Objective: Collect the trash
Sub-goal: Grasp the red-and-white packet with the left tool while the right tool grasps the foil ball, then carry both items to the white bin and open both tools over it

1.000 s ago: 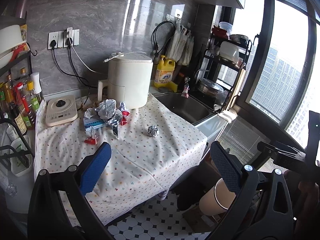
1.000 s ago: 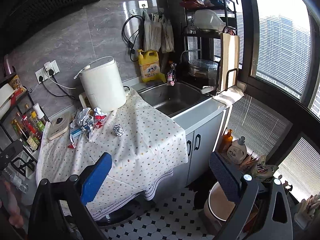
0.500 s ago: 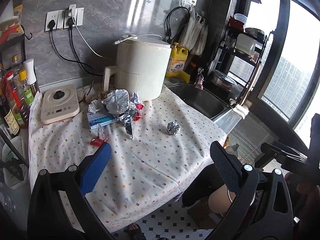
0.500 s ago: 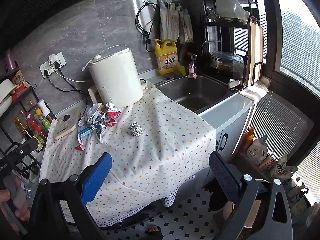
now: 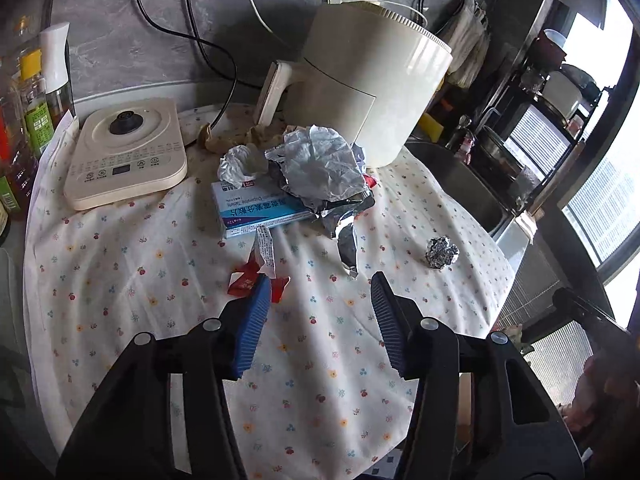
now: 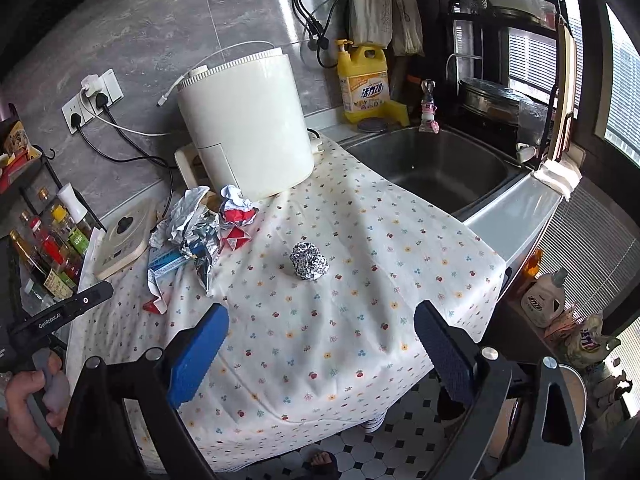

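Observation:
Trash lies on a flowered tablecloth (image 5: pixel 160 320): a crumpled foil sheet (image 5: pixel 320 164) over a blue-and-white box (image 5: pixel 256 204), a white paper strip (image 5: pixel 265 248), a red wrapper (image 5: pixel 244 282) and a foil ball (image 5: pixel 442 253). My left gripper (image 5: pixel 320 280) hovers low over the cloth, jaws closing with nothing between them; its left fingertip sits just by the red wrapper. My right gripper (image 6: pixel 320 310) is wide, jaws closing slightly and empty, short of the foil ball (image 6: pixel 309 261). The foil pile (image 6: pixel 192 224) and more red wrappers (image 6: pixel 236 216) lie to its left.
A white air fryer (image 5: pixel 372 80) stands behind the trash and a flat cream appliance (image 5: pixel 124 156) to the left. Bottles (image 5: pixel 32 120) line the left edge. A sink (image 6: pixel 432 168) and yellow detergent jug (image 6: pixel 364 80) lie right. A hand (image 6: pixel 24 396) holds the left gripper's handle.
Both grippers have come down and forward toward the table, so the trash looks much larger. The left jaws have narrowed to about half; the right jaws have narrowed a little.

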